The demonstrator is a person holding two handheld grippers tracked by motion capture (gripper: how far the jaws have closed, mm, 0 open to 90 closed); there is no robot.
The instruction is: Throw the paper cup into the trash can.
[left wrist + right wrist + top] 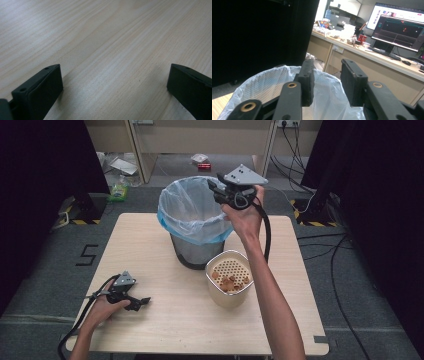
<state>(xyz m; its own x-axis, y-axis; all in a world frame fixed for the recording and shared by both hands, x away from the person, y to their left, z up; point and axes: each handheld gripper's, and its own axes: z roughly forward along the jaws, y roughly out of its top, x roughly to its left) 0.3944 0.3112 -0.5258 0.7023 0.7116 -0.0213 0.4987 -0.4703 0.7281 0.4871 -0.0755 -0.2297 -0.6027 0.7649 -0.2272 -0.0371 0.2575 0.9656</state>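
Note:
A dark mesh waste bin (192, 250) lined with a pale blue bag (186, 210) stands at the table's middle back. In front of it to the right is a cream container (228, 295) with a perforated insert holding several brown bits (230, 282). My right gripper (219, 189) is raised over the bin's right rim; its jaws stand apart with nothing between them. In the right gripper view that gripper (327, 83) points over the bag (257, 86). My left gripper (143, 301) rests low at the table's front left. It (115, 77) is wide open over bare wood.
The light wooden table (150, 245) has its front edge near the person's arms. Black curtains (45, 170) flank both sides and cables (340, 245) lie on the floor at right. A desk (372, 57) with monitors (402, 25) stands beyond the bin.

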